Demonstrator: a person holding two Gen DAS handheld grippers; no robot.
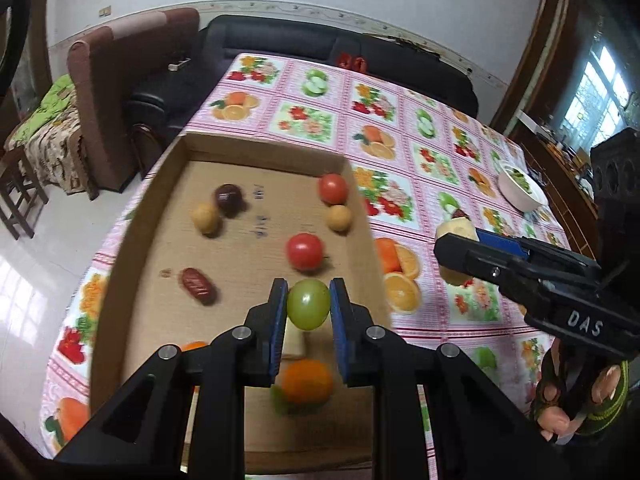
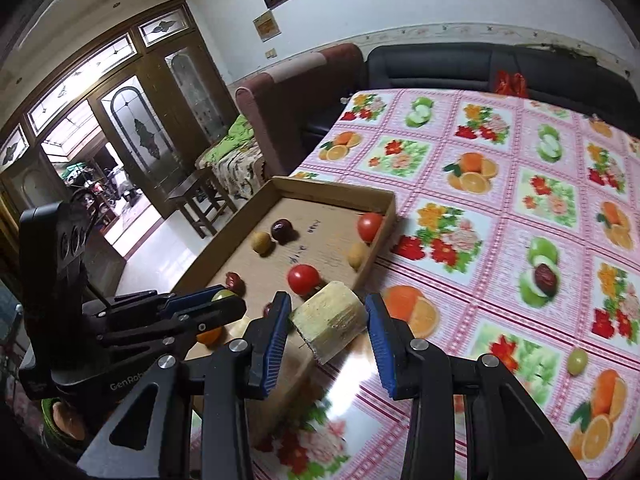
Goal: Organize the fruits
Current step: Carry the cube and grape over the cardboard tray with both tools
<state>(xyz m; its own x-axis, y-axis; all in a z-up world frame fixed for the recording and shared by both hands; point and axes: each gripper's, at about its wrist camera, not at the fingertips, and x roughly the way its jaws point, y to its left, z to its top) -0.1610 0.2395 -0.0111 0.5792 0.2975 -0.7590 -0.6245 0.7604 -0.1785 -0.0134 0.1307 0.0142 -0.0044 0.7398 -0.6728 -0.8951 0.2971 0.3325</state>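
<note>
Left claw [image 1: 309, 307] grips a green grape [image 1: 308, 309] directly above the cardboard tray [image 1: 256, 148]; right claw [image 2: 328, 322] grasps a pale sugarcane chunk [image 2: 330, 325] beside the tray's right edge.

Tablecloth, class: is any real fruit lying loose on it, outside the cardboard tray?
Yes. A dark red date and a green grape lie on the tablecloth, outside the cardboard tray where the others sit.

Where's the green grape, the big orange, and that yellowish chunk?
green grape [image 1: 308, 309], left wrist view, middle of its skin between the pads.
orange [image 1: 307, 381], left wrist view, its top.
yellowish chunk [image 2: 330, 322], right wrist view, its cut side.
</note>
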